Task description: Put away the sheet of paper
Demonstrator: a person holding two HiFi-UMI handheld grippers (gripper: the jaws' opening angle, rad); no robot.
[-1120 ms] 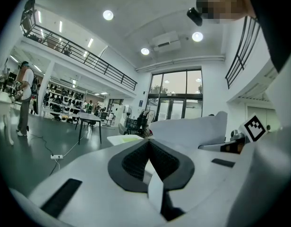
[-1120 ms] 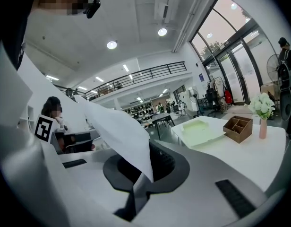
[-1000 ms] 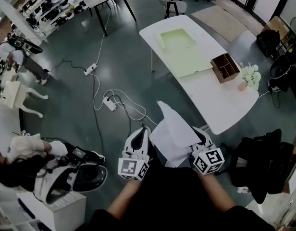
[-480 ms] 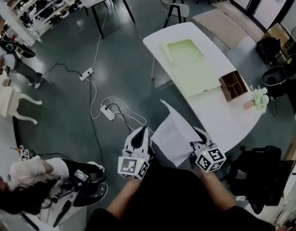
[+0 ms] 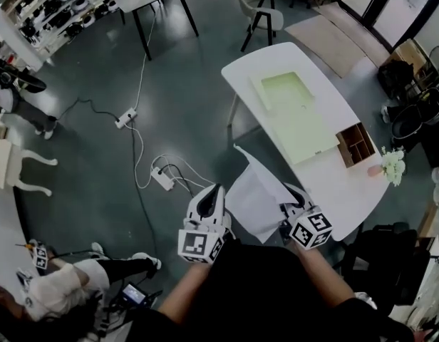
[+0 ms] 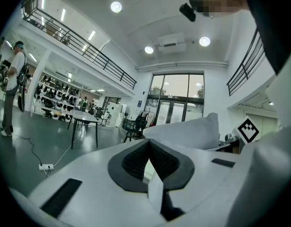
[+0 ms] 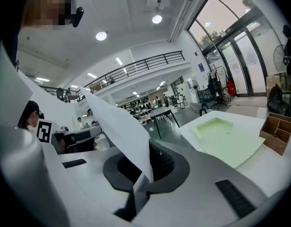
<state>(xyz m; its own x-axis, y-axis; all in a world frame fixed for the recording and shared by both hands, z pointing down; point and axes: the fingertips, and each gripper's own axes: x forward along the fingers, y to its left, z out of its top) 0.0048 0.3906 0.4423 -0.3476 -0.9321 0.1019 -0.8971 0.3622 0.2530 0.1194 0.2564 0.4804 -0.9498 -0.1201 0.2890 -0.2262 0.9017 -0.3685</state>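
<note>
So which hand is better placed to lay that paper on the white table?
Probably the right gripper: both hold the sheet of paper, but the white table with its green tray lies nearer it than the left gripper.

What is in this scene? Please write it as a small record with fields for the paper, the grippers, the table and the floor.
paper: sheet of paper, white, curved, held in the air between both grippers
left gripper: shut on one edge of the sheet
right gripper: shut on the opposite edge
table: white, ahead and to the right, apart from the paper
on table: pale green tray, wooden box with compartments, flowers
floor: power strip with cables, left of the grippers
</note>
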